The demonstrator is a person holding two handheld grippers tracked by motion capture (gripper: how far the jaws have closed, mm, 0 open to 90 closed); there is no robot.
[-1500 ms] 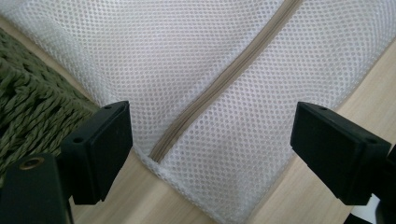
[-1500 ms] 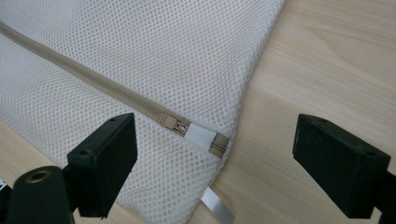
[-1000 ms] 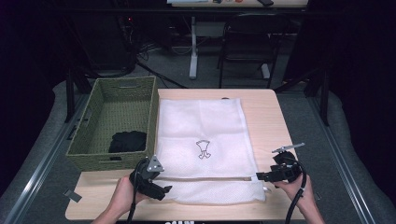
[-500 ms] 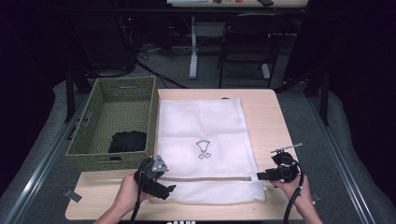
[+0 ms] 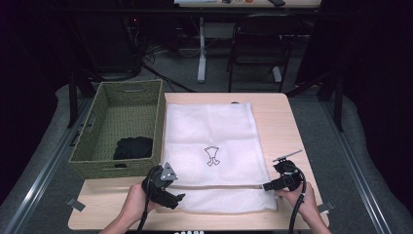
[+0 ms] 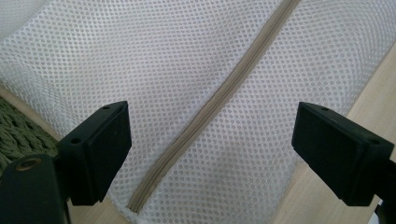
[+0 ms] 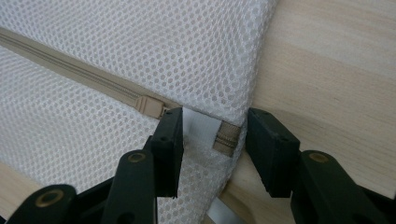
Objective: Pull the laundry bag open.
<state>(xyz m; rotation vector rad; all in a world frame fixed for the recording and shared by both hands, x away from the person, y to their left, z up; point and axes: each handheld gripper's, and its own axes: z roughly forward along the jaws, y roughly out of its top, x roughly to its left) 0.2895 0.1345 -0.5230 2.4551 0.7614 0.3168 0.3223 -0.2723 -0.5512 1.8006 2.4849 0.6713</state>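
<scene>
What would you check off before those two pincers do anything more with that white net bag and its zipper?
1. Mesh bag lying flat on the table: ok.
2. Zipper shut, slider at its end: ok.
3. Right gripper around the zipper's end tab; jaws have just been closing: ok.
4. Right pads pressing on the tab: not ok, gaps remain.
5. Left gripper open over the zipper's other end: ok.
6. Basket within reach, dark cloth inside: ok.

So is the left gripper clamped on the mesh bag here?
No: the left gripper has its jaws wide apart above the mesh bag, with the zipper running untouched between them.
</scene>
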